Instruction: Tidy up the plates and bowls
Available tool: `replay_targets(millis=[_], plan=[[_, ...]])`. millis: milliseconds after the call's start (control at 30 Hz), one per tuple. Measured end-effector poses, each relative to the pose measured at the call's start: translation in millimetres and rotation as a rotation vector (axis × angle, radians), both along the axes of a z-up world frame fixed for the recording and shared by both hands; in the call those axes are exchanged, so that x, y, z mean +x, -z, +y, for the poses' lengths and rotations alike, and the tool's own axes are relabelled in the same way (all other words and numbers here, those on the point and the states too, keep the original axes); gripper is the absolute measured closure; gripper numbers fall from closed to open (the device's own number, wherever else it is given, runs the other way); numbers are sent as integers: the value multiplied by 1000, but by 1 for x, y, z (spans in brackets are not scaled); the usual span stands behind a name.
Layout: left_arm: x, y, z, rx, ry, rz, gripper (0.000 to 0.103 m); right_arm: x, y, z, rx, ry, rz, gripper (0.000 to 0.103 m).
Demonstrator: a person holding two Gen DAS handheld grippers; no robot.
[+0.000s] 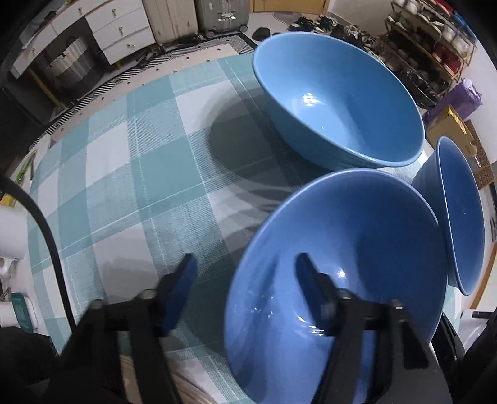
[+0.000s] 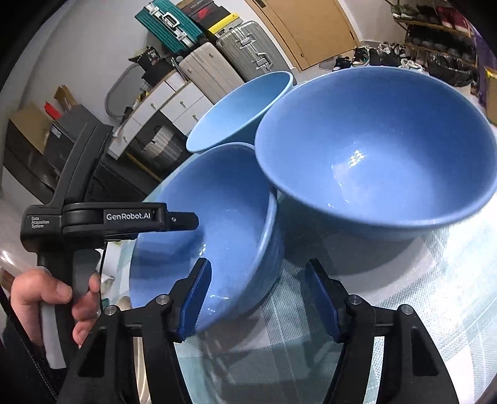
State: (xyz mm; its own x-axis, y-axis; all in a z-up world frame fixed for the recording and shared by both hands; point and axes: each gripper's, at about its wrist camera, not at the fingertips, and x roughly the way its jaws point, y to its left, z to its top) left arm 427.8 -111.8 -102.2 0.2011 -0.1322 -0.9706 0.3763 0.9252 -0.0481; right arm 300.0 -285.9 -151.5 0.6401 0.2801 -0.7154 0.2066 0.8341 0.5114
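Three blue bowls stand on a table with a teal plaid cloth. My left gripper is open astride the left rim of the nearest bowl: one finger is inside it, the other over the cloth. The right wrist view shows the same bowl, ribbed on the outside, with the left gripper at its far rim in a person's hand. My right gripper is open around that bowl's near wall, pads not visibly pressing. A larger bowl sits beside it and a third bowl behind.
The far large bowl and a side bowl crowd the right of the table. Beyond the table are suitcases, white drawers and a shoe rack. A black cable runs along the table's left edge.
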Motion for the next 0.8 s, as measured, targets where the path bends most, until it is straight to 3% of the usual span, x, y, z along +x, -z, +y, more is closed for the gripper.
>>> replay_targets(millis=[100, 200, 333, 533, 800], plan=[[1, 4, -1, -15, 11, 31, 54, 7, 6, 7, 15, -8, 35, 54], [-3, 10, -3, -36, 49, 71, 64, 9, 8, 17, -9, -25, 51, 56], [-19, 9, -1, -52, 80, 73, 69, 7, 8, 23, -10, -38, 67, 63], [-42, 1, 10, -82, 86, 74, 71, -2, 8, 30, -10, -50, 78, 67], [-85, -1, 13, -35, 129, 52, 71, -20, 3, 18, 11, -48, 89, 67]])
